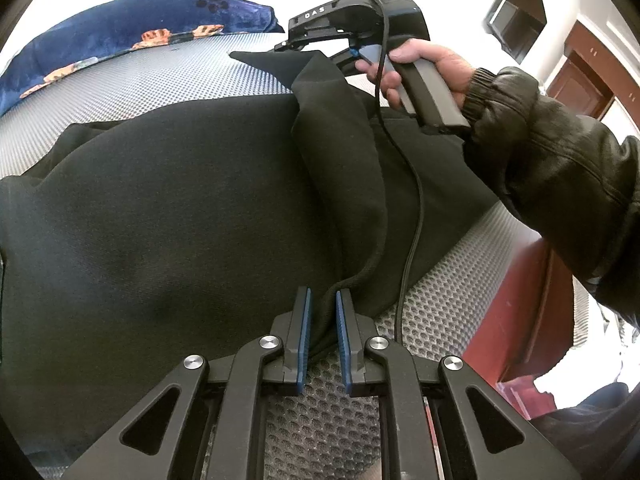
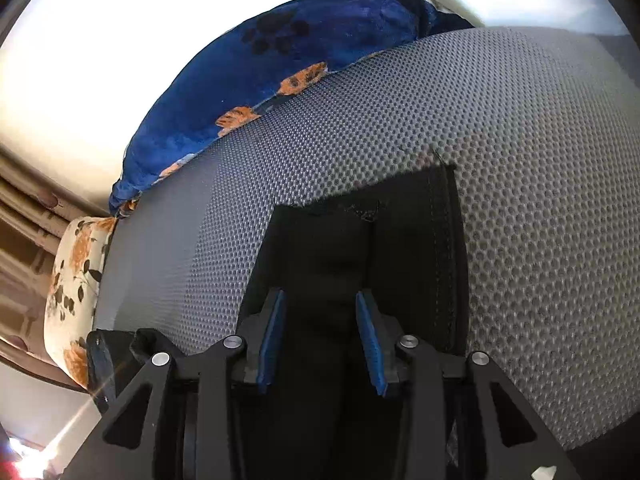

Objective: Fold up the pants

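Observation:
Black pants [image 1: 160,220] lie spread across a grey mesh mattress [image 1: 140,80]. A raised fold of the cloth runs from the near edge to the far end. At the near edge my left gripper [image 1: 323,292] is shut on that fold, its blue pads pinching it. A hand [image 1: 420,60] holds my right gripper [image 1: 286,45] at the far end of the pants. In the right wrist view the right gripper [image 2: 321,294] is open, its pads apart above the leg end of the pants [image 2: 400,240]. The hem lies flat on the mattress [image 2: 520,160] just beyond the fingertips.
A blue blanket [image 1: 120,24] with orange flowers lies bunched along the mattress's far side [image 2: 280,60]. A floral pillow [image 2: 72,280] sits at the left edge. A wooden bed frame [image 1: 520,300] borders the mattress on the right. A black cable [image 1: 416,200] trails over the pants.

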Available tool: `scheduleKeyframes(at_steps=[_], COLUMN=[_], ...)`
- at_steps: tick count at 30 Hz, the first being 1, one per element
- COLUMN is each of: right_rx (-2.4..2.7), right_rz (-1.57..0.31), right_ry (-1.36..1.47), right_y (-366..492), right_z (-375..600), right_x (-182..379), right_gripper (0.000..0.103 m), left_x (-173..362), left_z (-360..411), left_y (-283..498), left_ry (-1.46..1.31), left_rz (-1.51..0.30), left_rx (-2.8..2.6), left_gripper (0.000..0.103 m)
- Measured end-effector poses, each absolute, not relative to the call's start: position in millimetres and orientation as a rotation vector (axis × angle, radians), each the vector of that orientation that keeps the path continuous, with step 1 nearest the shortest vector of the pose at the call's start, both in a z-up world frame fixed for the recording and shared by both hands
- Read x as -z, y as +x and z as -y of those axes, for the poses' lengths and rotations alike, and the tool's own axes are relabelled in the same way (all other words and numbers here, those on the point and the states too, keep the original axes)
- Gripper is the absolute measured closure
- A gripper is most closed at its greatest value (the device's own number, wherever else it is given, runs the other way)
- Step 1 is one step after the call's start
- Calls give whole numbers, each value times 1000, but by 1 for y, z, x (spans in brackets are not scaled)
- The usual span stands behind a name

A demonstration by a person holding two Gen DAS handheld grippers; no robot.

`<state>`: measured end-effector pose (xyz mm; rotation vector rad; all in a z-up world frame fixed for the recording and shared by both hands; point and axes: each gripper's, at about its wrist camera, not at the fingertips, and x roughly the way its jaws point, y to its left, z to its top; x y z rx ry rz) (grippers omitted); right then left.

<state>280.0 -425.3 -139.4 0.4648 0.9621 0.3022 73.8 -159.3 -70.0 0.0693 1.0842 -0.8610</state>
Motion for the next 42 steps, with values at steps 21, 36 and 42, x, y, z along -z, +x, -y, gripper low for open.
scheduleKeyframes(at_steps=[21, 36, 42], right_rx=[-127, 387, 412], right_rz=[-735, -805, -743], right_ry=[650, 928, 870], right_y=[201, -47, -57], right_z=[509, 618, 611], right_x=[56, 166, 147], right_gripper=[99, 100, 101], left_x=[67, 59, 53], left_z=[165, 181, 189], left_y=[78, 62, 64], left_ry=[110, 297, 350], left_rz=[-1097, -1040, -1030], left_rx=[848, 842, 852], left_gripper=[89, 89, 89])
